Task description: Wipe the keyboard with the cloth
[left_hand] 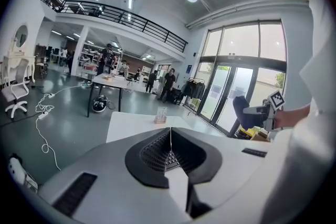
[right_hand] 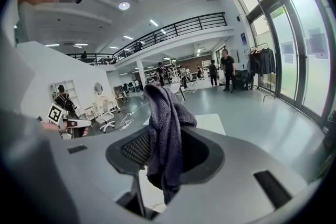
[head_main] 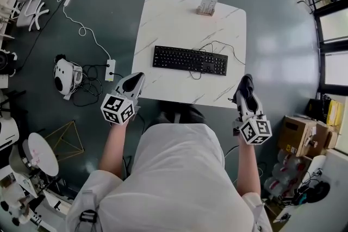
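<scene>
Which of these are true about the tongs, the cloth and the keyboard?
1. The right tongs grip the cloth. True.
2. The left tongs hold something too. False: they are shut with nothing between them.
3. The keyboard lies on the table. True.
4. The cloth is touching the keyboard. False: it is held near the table's near right corner, apart from the keyboard.
5. The keyboard is white. False: it is black.
</scene>
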### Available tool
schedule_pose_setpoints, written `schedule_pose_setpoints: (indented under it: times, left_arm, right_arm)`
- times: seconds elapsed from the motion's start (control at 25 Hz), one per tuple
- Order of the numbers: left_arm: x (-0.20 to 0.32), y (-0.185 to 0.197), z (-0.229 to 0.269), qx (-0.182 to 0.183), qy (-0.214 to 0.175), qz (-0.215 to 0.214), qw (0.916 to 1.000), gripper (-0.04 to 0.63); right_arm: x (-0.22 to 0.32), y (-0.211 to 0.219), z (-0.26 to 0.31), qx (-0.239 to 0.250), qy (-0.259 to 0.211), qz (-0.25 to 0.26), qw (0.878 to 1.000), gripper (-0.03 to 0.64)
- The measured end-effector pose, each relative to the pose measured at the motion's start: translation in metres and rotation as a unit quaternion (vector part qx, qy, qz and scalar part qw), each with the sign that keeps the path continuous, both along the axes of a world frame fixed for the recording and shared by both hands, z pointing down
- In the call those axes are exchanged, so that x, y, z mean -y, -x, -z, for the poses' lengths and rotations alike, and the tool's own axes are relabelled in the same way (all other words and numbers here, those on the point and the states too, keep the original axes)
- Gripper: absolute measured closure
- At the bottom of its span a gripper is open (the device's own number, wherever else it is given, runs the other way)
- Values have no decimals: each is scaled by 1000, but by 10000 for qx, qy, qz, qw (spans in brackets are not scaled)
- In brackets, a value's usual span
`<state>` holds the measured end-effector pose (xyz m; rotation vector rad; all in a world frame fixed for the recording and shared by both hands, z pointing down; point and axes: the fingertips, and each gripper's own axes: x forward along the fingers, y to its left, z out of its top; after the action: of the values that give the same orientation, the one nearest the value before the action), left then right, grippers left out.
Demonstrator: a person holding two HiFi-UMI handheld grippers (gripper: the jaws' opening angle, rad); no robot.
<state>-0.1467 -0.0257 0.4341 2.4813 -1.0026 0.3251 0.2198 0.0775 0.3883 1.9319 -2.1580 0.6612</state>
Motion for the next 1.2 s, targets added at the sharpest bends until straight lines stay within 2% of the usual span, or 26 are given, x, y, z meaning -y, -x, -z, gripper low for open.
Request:
schedule_pose_setpoints:
  times: [0.28,0.56,0.88,1.2]
  left_arm:
    - [7,-14,-16,64,87,335,9994,580]
    - [15,-34,-63,347,523,488,9968,580]
    - [24,-63,-129,626,1028,505,9914,580]
    - [24,-60,-180,954,1496,702,9816,580]
  right_arm:
    - [28,-28,-35,72,322,225,9992,459]
    - [51,-55,-94,82,918,394,9950,459]
    - [59,-75,-169,38,1701,647,9833,459]
    - [71,-81,-223,-110,2202,1060,9696,459]
